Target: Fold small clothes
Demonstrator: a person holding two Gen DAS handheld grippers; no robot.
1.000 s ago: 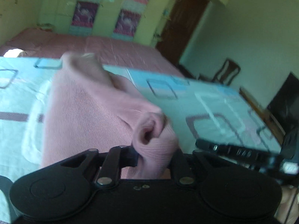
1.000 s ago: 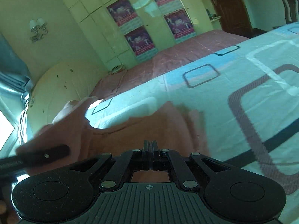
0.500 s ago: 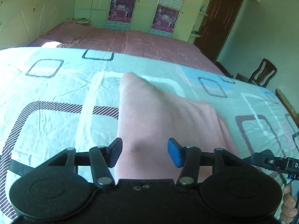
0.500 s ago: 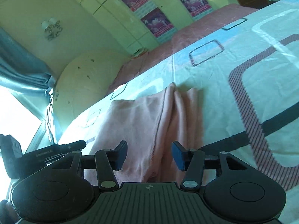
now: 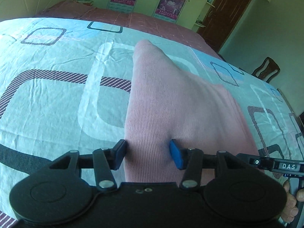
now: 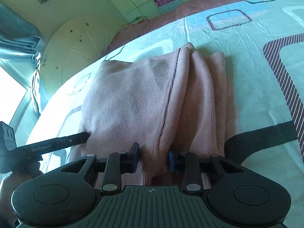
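Note:
A pink ribbed garment point(image 5: 171, 104) lies folded on the patterned bed sheet point(image 5: 57, 104). My left gripper point(image 5: 148, 153) hovers low over its near left edge, jaws apart, the cloth passing under and between the pads without being pinched. In the right wrist view the same garment point(image 6: 133, 98) shows a raised ridge with a seam. My right gripper point(image 6: 153, 156) straddles the near end of that ridge and its jaws are closing, the fold filling most of the gap. Each view also catches the other gripper: the right one point(image 5: 275, 164) and the left one point(image 6: 57, 144).
The sheet point(image 6: 256, 76) spreads wide on both sides of the garment. Behind it is a pink bedspread point(image 5: 133, 19), then cupboards with posters. A wooden chair point(image 5: 266, 70) and a dark door point(image 5: 228, 9) stand at the right. A hand point(image 5: 290, 209) holds the right gripper's handle.
The left gripper let go of the bunched cloth and opened; the garment now lies flat. The right gripper opened wide, sank toward the garment and has narrowed around a fold.

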